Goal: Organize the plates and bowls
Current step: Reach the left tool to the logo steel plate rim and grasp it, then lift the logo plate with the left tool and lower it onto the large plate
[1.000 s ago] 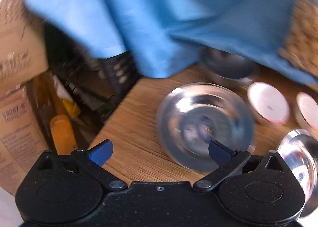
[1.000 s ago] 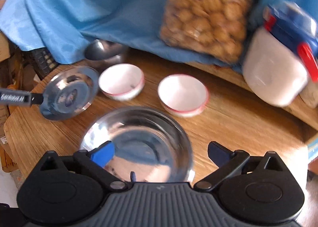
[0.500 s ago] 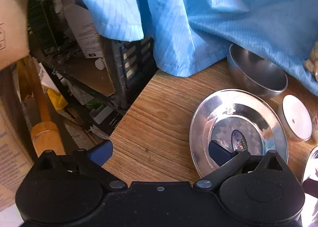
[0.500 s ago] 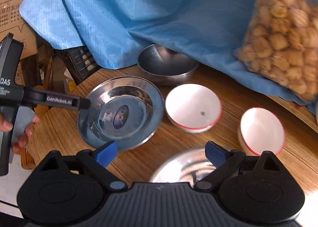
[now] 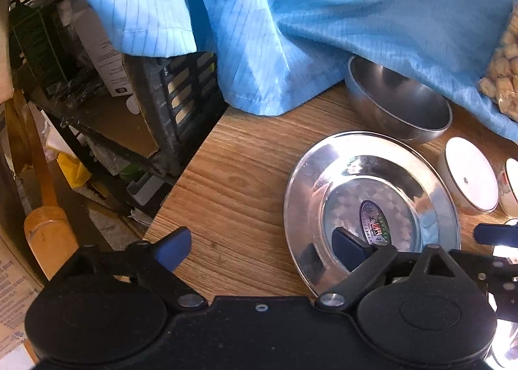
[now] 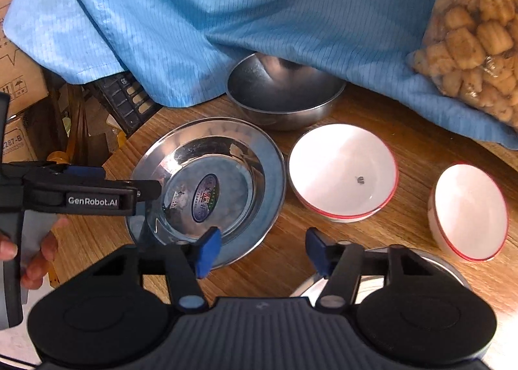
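Left wrist view: the left gripper [image 5: 260, 242] has its fingers spread wide and grasps nothing. Its left finger [image 5: 173, 247] hangs over the bare table [image 5: 246, 182] near the corner, while the right one [image 5: 348, 245] is over the near part of the steel plate [image 5: 372, 208], which lies flat on the table with an oval sticker at its centre. Just behind the plate sits a steel bowl [image 5: 398, 104], partly tucked under the blue cloth [image 5: 323, 23]. To the right of the plate stand a white bowl [image 5: 469, 180] and, at the frame edge, a second white bowl [image 5: 511, 187] (only a sliver shows). A blue fingertip of the right gripper [image 5: 495, 234] pokes in from the right. Off the table's left edge are a black crate [image 5: 184, 95] and cardboard boxes.

Right wrist view: the right gripper [image 6: 264, 250] is also released, fingers apart and empty; its left finger [image 6: 207, 252] overlaps the plate's [image 6: 207, 188] near rim, its right finger [image 6: 319, 250] is over bare wood [image 6: 404, 143]. The left gripper [image 6: 142, 190] reaches in from the left, one finger over the plate's left rim. The steel bowl [image 6: 285, 91] is behind the plate, the white bowl [image 6: 343, 172] just right of it, the second white bowl [image 6: 469, 211] further right. Another shiny plate [image 6: 417, 269] peeks out under the right gripper. A bag of snacks [image 6: 469, 30] rests on the cloth [image 6: 226, 14].
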Demonstrator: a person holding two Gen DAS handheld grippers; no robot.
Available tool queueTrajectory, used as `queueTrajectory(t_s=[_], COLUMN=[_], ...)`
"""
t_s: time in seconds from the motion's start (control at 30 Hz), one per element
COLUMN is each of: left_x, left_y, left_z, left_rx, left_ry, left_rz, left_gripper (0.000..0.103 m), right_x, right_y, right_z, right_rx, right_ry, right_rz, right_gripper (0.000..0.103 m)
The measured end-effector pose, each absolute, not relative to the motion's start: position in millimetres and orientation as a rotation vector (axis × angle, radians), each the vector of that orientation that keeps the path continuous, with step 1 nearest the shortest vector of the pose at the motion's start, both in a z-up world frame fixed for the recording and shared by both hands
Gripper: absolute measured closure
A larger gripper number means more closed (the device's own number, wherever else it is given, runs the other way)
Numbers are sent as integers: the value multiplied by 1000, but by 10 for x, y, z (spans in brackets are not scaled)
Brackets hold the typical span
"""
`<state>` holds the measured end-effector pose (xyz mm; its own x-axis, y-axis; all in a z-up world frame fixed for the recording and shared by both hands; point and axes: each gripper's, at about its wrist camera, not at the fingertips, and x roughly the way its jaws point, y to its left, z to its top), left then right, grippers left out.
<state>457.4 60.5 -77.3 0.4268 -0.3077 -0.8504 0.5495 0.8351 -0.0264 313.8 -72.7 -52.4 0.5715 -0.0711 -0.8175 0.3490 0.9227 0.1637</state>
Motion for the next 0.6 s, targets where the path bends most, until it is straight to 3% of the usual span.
queueTrajectory(t_s=[0.13, 0.3, 0.43, 0.5, 0.6], left_x=[4567, 4548, 4536, 4514, 4451], left_y=[607, 620, 628, 628, 627], left_z=[-786, -758, -743, -739, -733], left_rx=[247, 236, 195, 179, 189], left_ry=[1014, 1005, 1017, 1024, 1024], left_rz=[-554, -570, -601, -617, -615], left_gripper=[22, 41, 62, 78, 79], right_x=[3182, 3189, 3187, 3175, 3156], right_y=[-733, -741, -729, -725, -691], right_z=[-573, -591, -581, -574, -567], right_rx=[336, 357, 364, 366, 352], right_ry=[940, 933, 926, 923, 928], right_rz=[-256, -236, -229, -221, -212], right_gripper=[55, 74, 77, 78, 79])
